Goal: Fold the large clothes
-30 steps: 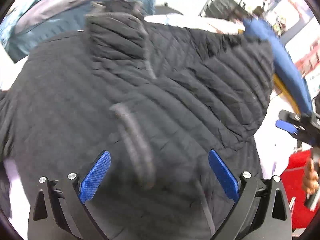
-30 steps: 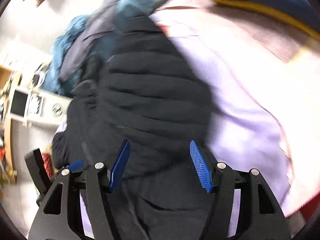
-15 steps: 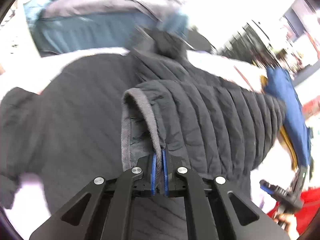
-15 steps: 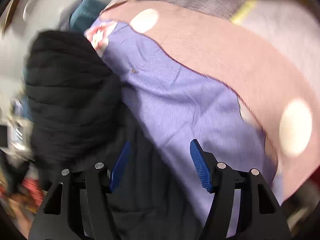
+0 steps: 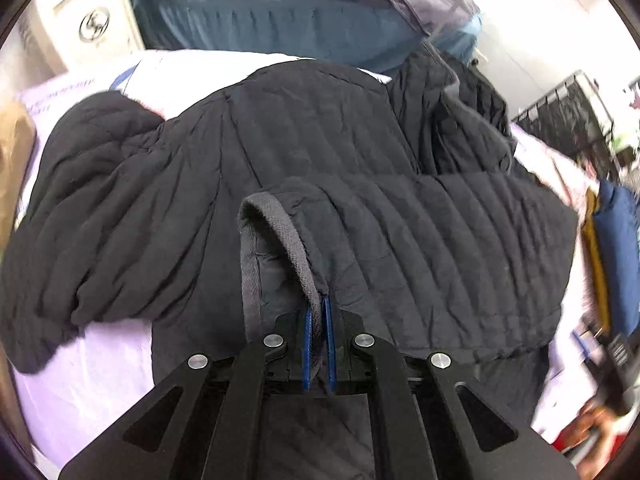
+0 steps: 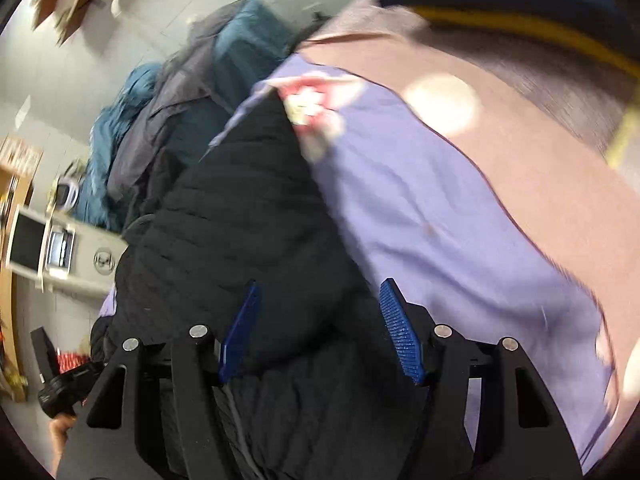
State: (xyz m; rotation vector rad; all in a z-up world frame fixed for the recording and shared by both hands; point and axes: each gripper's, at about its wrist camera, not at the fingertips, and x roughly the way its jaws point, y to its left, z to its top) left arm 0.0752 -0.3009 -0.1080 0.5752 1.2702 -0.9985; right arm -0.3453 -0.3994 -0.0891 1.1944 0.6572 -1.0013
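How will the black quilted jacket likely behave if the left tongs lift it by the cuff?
The black quilted jacket will probably drape and sag: its sleeve already folds limply over the body. The left tongs pinch only the grey ribbed cuff, so the rest would likely trail. Its puffy quilting suggests it is light for its bulk, and the smooth shell may slide on the lilac sheet.

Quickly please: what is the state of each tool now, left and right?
Left tool: closed on the grey cuff of the black jacket.
Right tool: open, holding nothing.
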